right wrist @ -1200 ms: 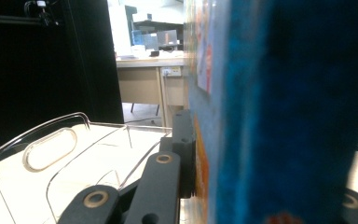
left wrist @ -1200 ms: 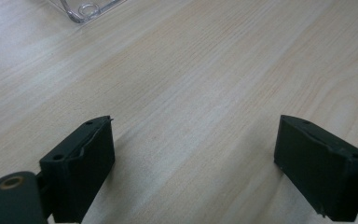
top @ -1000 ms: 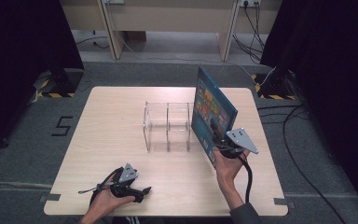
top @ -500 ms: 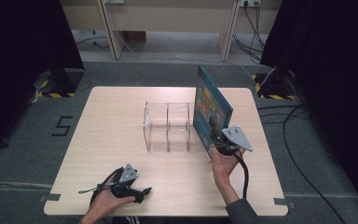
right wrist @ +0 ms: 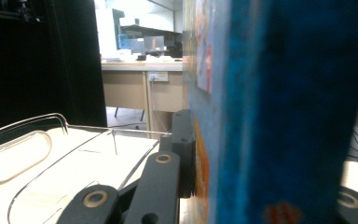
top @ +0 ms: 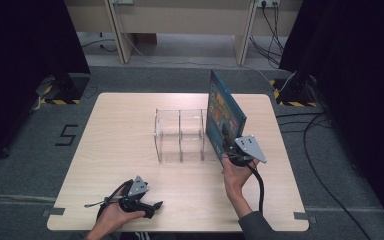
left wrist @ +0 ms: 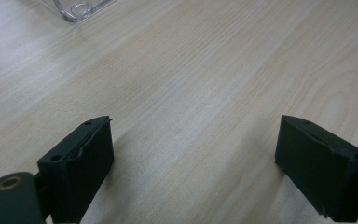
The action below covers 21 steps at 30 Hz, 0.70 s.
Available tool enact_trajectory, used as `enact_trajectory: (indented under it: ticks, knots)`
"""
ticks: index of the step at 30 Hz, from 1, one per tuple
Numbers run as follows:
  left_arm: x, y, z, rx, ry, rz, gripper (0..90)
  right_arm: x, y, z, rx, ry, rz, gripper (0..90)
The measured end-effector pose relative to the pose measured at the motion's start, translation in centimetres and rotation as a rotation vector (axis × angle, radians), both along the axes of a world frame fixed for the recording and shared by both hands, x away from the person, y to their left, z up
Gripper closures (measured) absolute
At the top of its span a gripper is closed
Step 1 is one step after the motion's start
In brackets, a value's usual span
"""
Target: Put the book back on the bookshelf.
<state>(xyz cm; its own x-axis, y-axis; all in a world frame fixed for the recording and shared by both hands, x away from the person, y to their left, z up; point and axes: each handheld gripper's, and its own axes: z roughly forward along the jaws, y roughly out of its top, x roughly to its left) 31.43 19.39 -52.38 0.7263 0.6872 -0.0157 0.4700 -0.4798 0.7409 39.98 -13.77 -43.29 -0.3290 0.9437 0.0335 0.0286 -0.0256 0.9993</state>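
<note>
The right gripper (top: pixel 228 149) is clamping a blue picture book (top: pixel 222 114) by its near lower corner, holding it upright just right of the clear acrylic rack (top: pixel 180 134) at the table's (top: pixel 105 140) middle. The left gripper (top: pixel 152 206) is resting at the near left edge, its jaws spread wide over bare wood.

Lab recording bay: black curtains (top: pixel 25 75), taped floor markings (top: pixel 55 101), trailing cables (top: pixel 320 125), benches (right wrist: pixel 135 70).
</note>
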Motion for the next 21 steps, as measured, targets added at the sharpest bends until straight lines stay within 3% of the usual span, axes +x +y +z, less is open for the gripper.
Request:
enact_trajectory:
  ticks: [7, 18, 19, 21]
  knots:
    - [-0.1, 0.0, 0.0, -0.005, -0.001, -0.002, 10.2, -0.5, -0.4, -0.7, 0.047, 0.004, -0.017, 82.1]
    - [-0.1, 0.0, 0.0, -0.004, -0.001, -0.003, 10.2, -1.6, -0.8, -0.7, 0.048, 0.008, -0.016, 79.2]
    - [-0.1, 0.0, 0.0, -0.006, -0.001, -0.002, 10.2, -1.9, -0.8, -0.5, 0.03, -0.011, -0.016, 76.3]
    - [-0.1, 0.0, 0.0, -0.005, -0.001, -0.003, 10.2, -2.1, -0.8, -0.4, 0.019, -0.005, -0.015, 74.6]
